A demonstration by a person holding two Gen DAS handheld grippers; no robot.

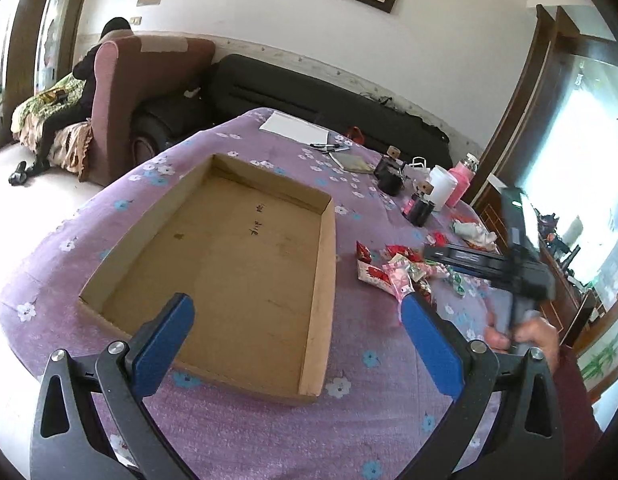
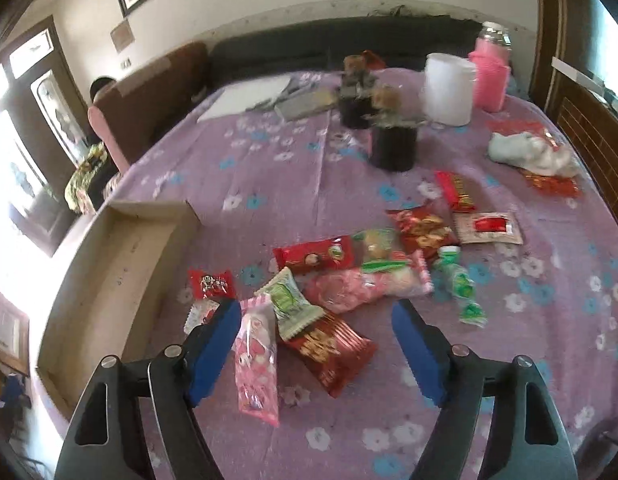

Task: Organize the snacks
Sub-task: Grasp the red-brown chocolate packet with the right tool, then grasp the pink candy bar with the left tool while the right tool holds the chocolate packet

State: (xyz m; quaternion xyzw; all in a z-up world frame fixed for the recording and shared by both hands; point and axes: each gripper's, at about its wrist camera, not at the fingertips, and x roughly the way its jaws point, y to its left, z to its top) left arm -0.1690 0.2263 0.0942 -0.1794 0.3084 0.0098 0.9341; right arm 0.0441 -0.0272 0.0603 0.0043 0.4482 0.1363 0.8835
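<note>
An empty cardboard tray [image 1: 229,264] lies on the purple flowered tablecloth [image 1: 349,420]. My left gripper [image 1: 297,312] hangs open over the tray's near edge with nothing between its blue pads. To the tray's right lies a loose pile of snack packets [image 1: 393,272]. In the right wrist view my right gripper [image 2: 315,312] is open just above that pile. A pink packet [image 2: 257,360], a green-and-white packet [image 2: 289,304] and a red striped packet [image 2: 333,348] lie between its fingers, and neither pad presses on them. The tray [image 2: 109,280] is to its left.
Two black jars [image 2: 393,148], a white cup [image 2: 447,88], a pink bottle [image 2: 489,76], a crumpled cloth [image 2: 529,152] and a white sheet [image 2: 249,96] stand farther back on the table. A dark sofa [image 1: 309,92] and an armchair [image 1: 121,100] with a seated person lie beyond.
</note>
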